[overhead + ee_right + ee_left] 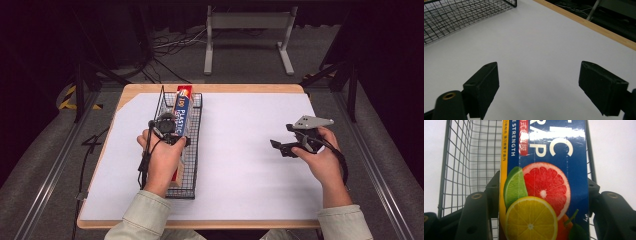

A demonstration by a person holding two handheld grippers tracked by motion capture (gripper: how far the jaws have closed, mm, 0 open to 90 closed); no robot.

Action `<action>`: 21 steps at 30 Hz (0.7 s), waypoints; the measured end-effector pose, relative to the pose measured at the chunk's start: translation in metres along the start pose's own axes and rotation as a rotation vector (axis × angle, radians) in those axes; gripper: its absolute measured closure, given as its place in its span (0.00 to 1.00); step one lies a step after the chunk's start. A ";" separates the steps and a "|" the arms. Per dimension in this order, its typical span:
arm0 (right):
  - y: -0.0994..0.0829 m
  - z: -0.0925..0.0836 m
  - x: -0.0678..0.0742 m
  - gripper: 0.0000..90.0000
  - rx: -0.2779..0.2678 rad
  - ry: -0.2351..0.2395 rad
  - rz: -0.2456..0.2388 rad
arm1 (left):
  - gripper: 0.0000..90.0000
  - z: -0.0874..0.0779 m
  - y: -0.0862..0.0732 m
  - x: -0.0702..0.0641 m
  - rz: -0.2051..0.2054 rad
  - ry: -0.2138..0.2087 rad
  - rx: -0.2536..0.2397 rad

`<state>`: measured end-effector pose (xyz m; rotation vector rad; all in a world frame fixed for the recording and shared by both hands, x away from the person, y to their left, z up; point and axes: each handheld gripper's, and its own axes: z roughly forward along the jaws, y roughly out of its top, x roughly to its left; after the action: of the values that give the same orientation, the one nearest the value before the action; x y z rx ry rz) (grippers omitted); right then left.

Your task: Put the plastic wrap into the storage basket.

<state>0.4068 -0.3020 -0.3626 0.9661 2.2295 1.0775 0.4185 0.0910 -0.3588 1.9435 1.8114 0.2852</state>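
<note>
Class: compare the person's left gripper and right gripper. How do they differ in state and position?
The left gripper is shut on the plastic wrap box; the right gripper is open and holds nothing. The left is over the wire basket; the right over the bare white tabletop. Both have black jaws.

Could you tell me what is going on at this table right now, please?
A person works with a hand-held gripper in each hand. The left hand-held gripper is shut on a long blue cardboard box of plastic wrap, printed with citrus fruit, held over the black wire mesh basket on the white-covered table. The box's far end lies in the basket. The right hand-held gripper hovers open and empty over the bare table surface, off to the right.
</note>
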 end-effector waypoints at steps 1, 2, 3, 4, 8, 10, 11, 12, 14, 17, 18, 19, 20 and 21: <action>0.000 -0.001 0.000 0.19 -0.004 0.005 -0.003 | 0.44 0.002 -0.001 0.001 -0.004 -0.007 0.008; 0.001 -0.003 0.001 0.19 -0.010 0.004 -0.005 | 0.44 0.004 -0.002 0.002 -0.007 -0.011 0.010; 0.002 -0.003 0.001 0.19 -0.009 0.003 -0.006 | 0.44 0.006 -0.003 0.002 -0.014 -0.012 0.014; 0.002 -0.004 0.001 0.19 -0.010 0.003 -0.007 | 0.44 0.008 -0.003 0.003 -0.013 0.003 0.019; 0.002 -0.003 0.003 0.18 -0.007 0.018 -0.007 | 0.44 0.015 -0.004 0.005 -0.015 0.020 0.033; 0.002 -0.002 0.004 0.18 -0.003 0.013 -0.012 | 0.44 0.017 -0.005 0.006 -0.020 0.016 0.034; 0.002 -0.002 0.004 0.18 -0.005 0.015 -0.012 | 0.44 0.018 -0.005 0.006 -0.022 0.015 0.036; 0.002 -0.002 0.004 0.18 -0.005 0.015 -0.012 | 0.44 0.018 -0.005 0.006 -0.022 0.015 0.036; 0.002 -0.002 0.005 0.18 -0.005 0.015 -0.014 | 0.44 0.022 -0.005 0.005 -0.017 0.039 0.044; 0.002 -0.002 0.005 0.18 -0.006 0.017 -0.013 | 0.44 0.025 -0.006 0.005 -0.013 0.036 0.068; 0.002 -0.002 0.004 0.18 -0.006 0.017 -0.013 | 0.44 0.026 -0.006 0.005 -0.015 0.035 0.074; 0.002 -0.002 0.004 0.18 -0.006 0.016 -0.014 | 0.44 0.028 -0.006 0.004 -0.010 0.037 0.087; 0.002 -0.002 0.004 0.18 -0.006 0.014 -0.014 | 0.44 0.029 -0.006 0.004 -0.010 0.043 0.090; 0.002 -0.002 0.004 0.18 -0.006 0.014 -0.018 | 0.44 0.030 -0.007 0.004 -0.008 0.045 0.093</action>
<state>0.4038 -0.2989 -0.3608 0.9370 2.2408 1.0851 0.4266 0.0889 -0.3885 2.0074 1.8923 0.2477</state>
